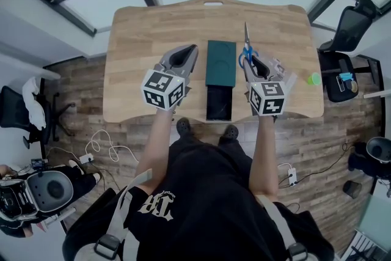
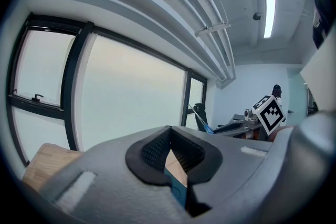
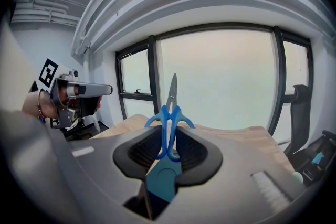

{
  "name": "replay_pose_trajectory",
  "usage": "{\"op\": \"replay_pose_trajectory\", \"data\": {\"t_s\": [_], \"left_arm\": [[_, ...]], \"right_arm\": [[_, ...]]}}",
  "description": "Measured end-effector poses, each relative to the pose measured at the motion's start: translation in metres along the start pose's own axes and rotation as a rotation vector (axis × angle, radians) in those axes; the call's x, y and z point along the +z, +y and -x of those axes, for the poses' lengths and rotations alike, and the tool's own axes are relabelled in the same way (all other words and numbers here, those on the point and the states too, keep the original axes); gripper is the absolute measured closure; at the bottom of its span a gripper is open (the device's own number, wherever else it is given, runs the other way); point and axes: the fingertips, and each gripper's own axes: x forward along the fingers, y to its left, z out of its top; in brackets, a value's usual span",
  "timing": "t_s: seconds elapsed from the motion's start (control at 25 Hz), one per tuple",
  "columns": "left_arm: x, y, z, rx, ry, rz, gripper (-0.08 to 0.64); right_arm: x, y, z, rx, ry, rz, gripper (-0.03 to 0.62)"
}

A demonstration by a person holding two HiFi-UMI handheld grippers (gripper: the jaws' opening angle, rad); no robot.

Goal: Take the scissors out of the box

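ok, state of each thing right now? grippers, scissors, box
left gripper: shut, nothing between the jaws
right gripper: shut on the scissors' blue handles
scissors: blades closed, out of the box, held to its right
box: open, dark green part lying beyond the black part; nothing seen in the black part

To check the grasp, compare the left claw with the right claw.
The right claw is clamped on the blue scissors by the handles; the left claw holds nothing. The right claw's pads stand apart around those handles; the left claw's tips meet. Both are over the wooden table, one each side of the box.
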Motion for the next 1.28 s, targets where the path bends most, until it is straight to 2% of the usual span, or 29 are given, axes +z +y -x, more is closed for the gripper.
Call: {"op": "replay_pose_trajectory", "data": {"t_s": [0.52, 1.28], "left_arm": [[-0.001, 0.014, -0.003, 0.029, -0.003, 0.019, 0.560], [-0.001, 0.016, -0.010, 0.018, 0.002, 0.017, 0.560]], "right_arm": [[-0.002, -0.002, -0.011, 0.010, 0.016, 0.006, 0.505], [-0.008, -0.003, -0.018, 0.020, 0.038, 0.008, 0.505]]}}
